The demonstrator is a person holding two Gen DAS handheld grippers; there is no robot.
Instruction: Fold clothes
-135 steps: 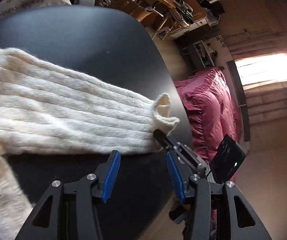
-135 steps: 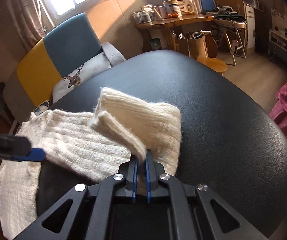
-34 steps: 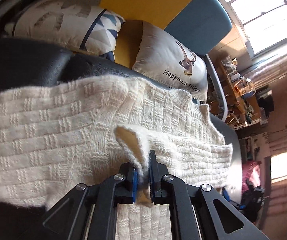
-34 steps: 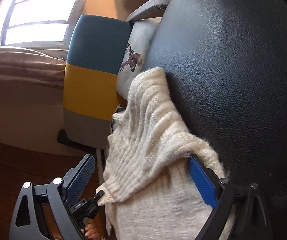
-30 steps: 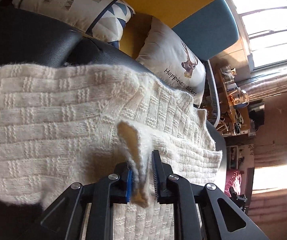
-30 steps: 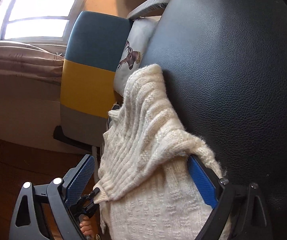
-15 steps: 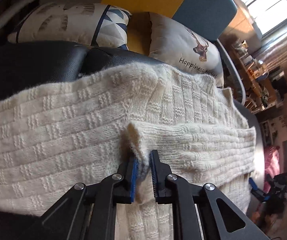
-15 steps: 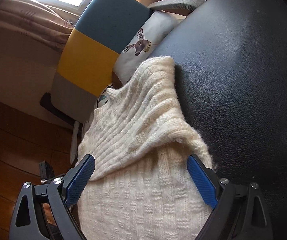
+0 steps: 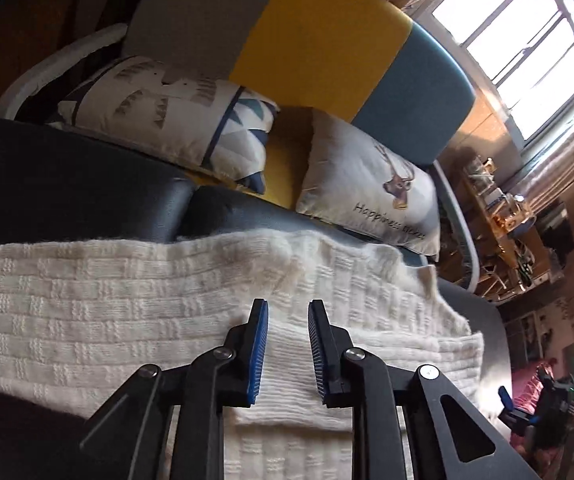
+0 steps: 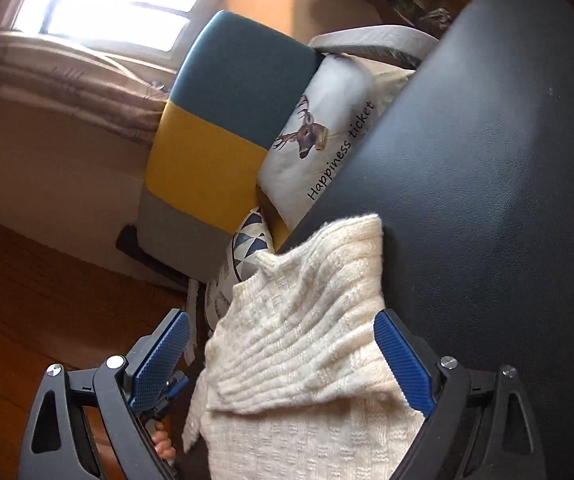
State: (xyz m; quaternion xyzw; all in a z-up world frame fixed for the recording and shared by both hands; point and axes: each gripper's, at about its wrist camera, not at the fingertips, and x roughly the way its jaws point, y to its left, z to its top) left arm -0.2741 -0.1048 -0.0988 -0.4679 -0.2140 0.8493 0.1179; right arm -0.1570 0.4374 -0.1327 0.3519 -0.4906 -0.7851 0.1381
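Left gripper (image 9: 287, 344) parted over cream sweater (image 9: 87, 312), holding nothing.

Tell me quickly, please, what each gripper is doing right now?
Left gripper: open, holding nothing, above the cream sweater.
Right gripper: wide open, holding nothing.

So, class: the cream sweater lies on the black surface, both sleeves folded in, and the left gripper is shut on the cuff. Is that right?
Not quite. The left gripper is open, its blue pads apart above the folded sleeve, as the left wrist view shows. The cream sweater does lie on the black surface.
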